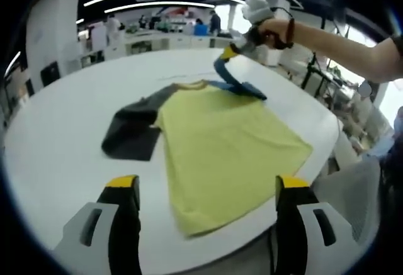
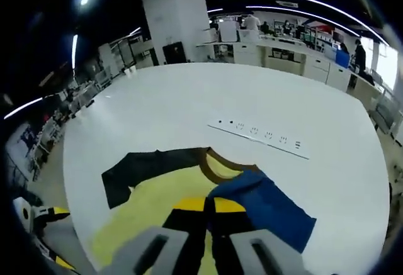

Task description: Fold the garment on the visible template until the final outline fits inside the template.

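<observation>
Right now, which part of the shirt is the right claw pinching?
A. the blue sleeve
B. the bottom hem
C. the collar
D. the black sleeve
A: the right claw is closed on the blue sleeve, lifting it off the yellow body, while the black sleeve lies flat on the white table.

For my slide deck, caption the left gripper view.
Right gripper lifts the yellow shirt's blue sleeve off the white table.

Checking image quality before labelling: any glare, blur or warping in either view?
Left gripper view: fisheye bends the table edge; ceiling strip lights blow out; the shirt is soft but readable; window glare at right. Right gripper view: same warping; the blue sleeve and the right claw are sharp enough; dark shade at left.
</observation>
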